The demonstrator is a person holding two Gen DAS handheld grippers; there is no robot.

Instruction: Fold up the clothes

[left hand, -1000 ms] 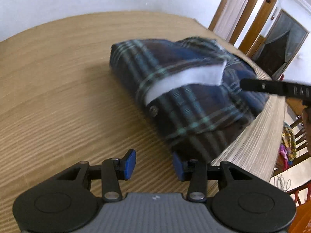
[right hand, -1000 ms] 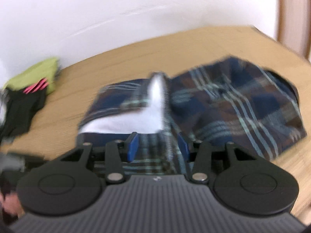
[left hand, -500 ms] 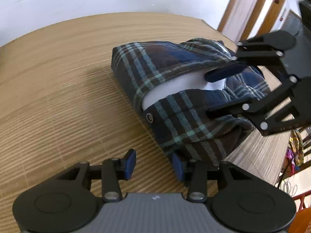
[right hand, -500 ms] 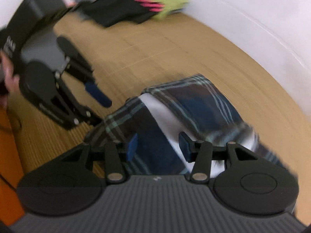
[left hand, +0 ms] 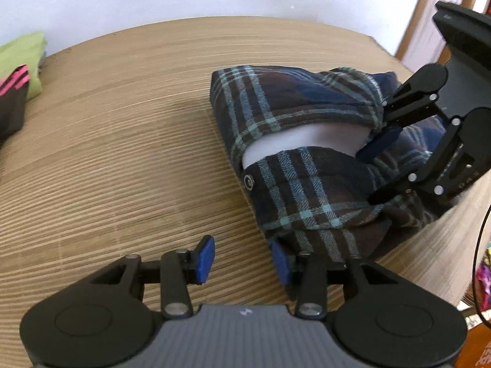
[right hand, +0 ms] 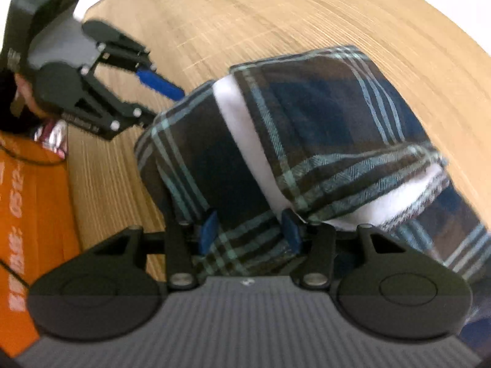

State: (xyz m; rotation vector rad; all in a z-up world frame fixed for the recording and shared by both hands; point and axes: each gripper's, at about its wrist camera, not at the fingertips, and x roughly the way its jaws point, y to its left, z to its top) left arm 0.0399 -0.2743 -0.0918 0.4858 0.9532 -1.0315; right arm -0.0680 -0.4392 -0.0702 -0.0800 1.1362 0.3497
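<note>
The plaid shirt (left hand: 307,165) sits mostly folded into a chunky bundle near the edge of the wooden surface (left hand: 122,159) (white lining still peeking out). The right gripper (right hand: 248,230) has its fingers apart around a fold, apparently not pinching. The left gripper (left hand: 242,260) hangs apart and empty beside it, so probably just tidying left.

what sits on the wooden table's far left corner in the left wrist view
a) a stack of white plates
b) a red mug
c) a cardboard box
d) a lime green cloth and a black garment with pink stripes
d: a lime green cloth and a black garment with pink stripes lie at the far left of the wooden table, apart from the folded dark plaid shirt.
</note>
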